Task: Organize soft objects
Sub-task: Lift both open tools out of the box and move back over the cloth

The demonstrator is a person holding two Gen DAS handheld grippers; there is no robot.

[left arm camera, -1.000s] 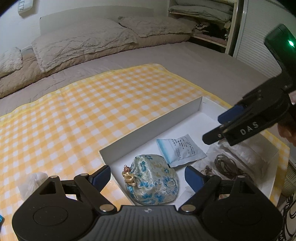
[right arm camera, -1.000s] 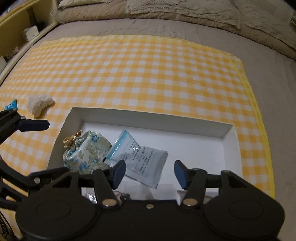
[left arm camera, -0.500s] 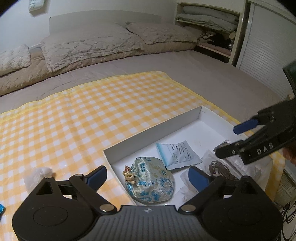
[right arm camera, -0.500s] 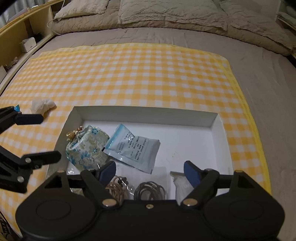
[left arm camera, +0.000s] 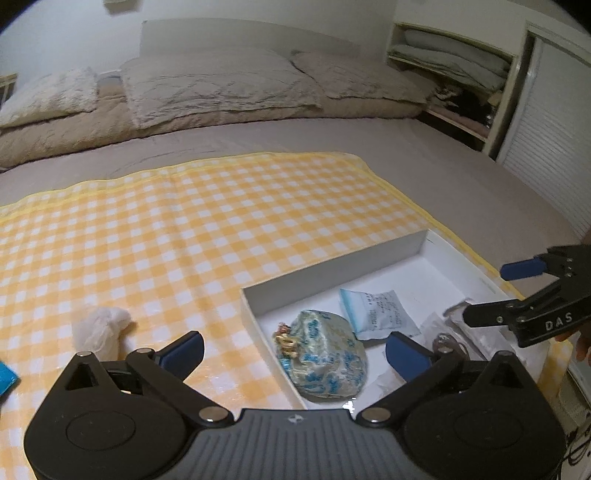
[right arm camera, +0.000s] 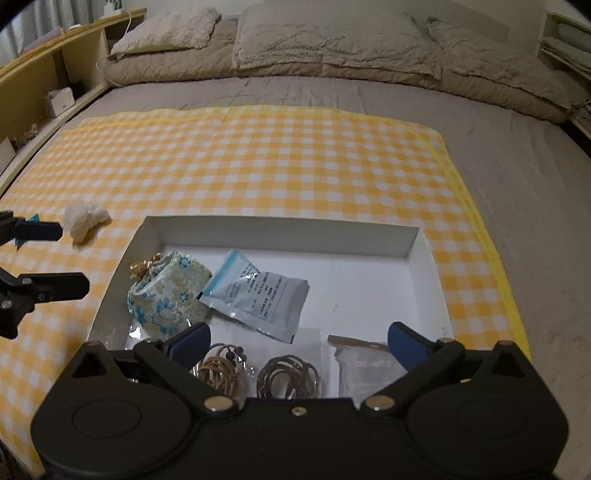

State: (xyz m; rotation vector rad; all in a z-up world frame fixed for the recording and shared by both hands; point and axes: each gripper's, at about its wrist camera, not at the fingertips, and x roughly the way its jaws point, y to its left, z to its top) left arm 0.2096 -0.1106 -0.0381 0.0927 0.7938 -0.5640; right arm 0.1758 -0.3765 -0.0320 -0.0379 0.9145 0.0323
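Note:
A white box (right arm camera: 284, 230) (left arm camera: 332, 267) lies on the yellow checked cloth (right arm camera: 258, 155). In it are a blue floral drawstring pouch (right arm camera: 166, 291) (left arm camera: 325, 358), a white and blue sachet (right arm camera: 258, 295) (left arm camera: 380, 310), two clear bags of brown cord loops (right arm camera: 288, 376) and a white packet (right arm camera: 362, 369). A crumpled white soft wad (right arm camera: 85, 218) (left arm camera: 99, 328) lies on the cloth left of the box. My left gripper (left arm camera: 293, 350) is open and empty over the box's left edge. My right gripper (right arm camera: 299, 339) is open and empty above the box's near side.
A small blue item (left arm camera: 5, 376) lies at the far left on the cloth. Pillows (right arm camera: 332, 33) line the bed's head. Wooden shelves (right arm camera: 55, 81) run along the left side, a shelf unit with folded bedding (left arm camera: 450, 66) on the right.
Both grippers have pulled back and up from the box, so more of the bed shows. The right gripper has moved away from above the box toward its near side.

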